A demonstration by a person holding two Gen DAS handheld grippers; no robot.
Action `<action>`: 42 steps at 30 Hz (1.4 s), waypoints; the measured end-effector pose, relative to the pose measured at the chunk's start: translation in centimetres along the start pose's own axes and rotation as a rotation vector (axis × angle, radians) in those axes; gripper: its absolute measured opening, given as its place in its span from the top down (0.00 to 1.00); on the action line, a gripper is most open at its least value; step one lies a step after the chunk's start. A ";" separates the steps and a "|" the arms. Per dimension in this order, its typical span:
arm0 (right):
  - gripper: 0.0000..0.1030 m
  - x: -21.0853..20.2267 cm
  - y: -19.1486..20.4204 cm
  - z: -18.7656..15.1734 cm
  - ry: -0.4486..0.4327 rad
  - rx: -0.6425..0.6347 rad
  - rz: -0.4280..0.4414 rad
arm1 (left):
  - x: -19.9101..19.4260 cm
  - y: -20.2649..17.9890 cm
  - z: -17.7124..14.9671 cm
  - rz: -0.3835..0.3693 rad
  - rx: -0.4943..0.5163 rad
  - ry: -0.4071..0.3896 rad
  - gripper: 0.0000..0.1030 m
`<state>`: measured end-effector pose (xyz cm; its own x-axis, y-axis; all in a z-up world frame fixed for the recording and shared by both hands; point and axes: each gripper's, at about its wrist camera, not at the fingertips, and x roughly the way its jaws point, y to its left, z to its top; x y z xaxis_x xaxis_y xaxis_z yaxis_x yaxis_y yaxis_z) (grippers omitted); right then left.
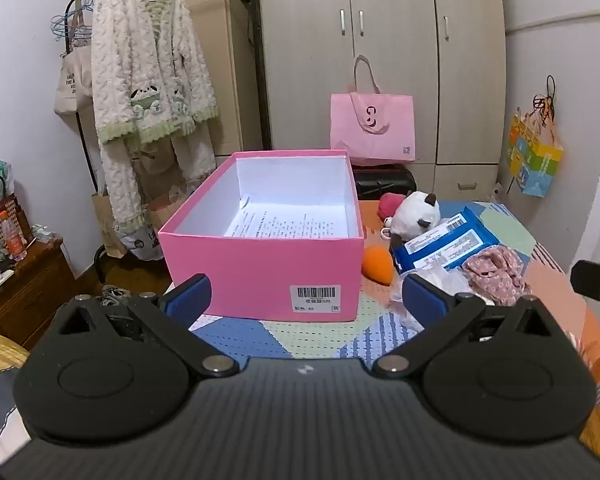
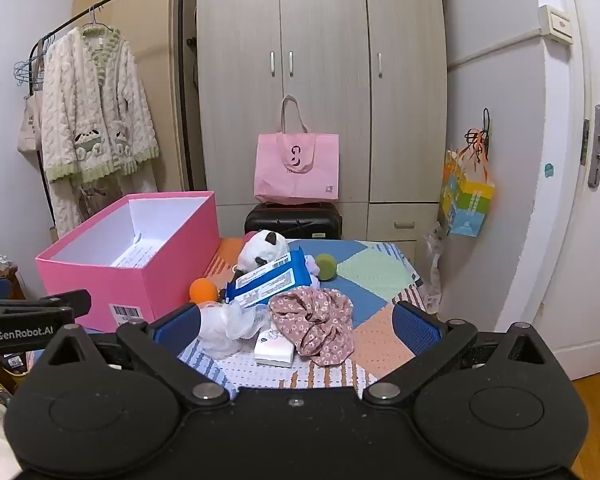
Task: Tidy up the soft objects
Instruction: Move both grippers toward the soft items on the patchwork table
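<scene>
Soft objects lying in a loose heap on the patterned worktop [image 2: 380, 276], just right of the open pink box [image 1: 260, 256]; none sitting inside it yet. Holding only a printed paper sheet [image 1: 288, 224] on its white floor, so judging the sorting as not begun.

Waiting in the heap: panda plush [image 2: 262, 252] at the back, touching the blue wipes pack [image 2: 270, 282] leaning across it; floral fabric scrunchie [image 2: 316, 324] bunched at the front, partly lying over a small white packet [image 2: 274, 350]; crumpled clear plastic [image 2: 228, 324] beside that; orange sponge [image 1: 376, 266] resting just beside the box's right wall; green ball [image 2: 326, 266] sitting a little apart toward the right; pink yarn-like ball [image 1: 390, 204] peeking from behind the panda.

Left tool [image 1: 304, 300] hanging spread as wide as possible in front of the box's near wall, gripping nothing. Right tool [image 2: 296, 324] likewise gaping fully, framing the scrunchie and plastic from short of them, touching neither.

Remaining, as a judgement: picking every soft piece and dropping it into the box, probably starting with the nearest fabric. Cannot tell whether the wipes pack and white packet are counting as soft.
</scene>
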<state>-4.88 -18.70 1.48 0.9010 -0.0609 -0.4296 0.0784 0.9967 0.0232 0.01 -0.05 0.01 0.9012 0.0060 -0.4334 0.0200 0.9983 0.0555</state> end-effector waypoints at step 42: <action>0.00 0.7 -2.7 -1.3 0.069 0.045 -0.022 | 0.9 -1.1 -1.7 -0.103 0.022 0.080 0.00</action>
<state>-5.00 -21.41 -0.03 0.8674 -0.0775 -0.4915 0.1185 0.9916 0.0528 0.09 -1.04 -1.95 0.8563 -0.0906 -0.5084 0.1207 0.9923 0.0264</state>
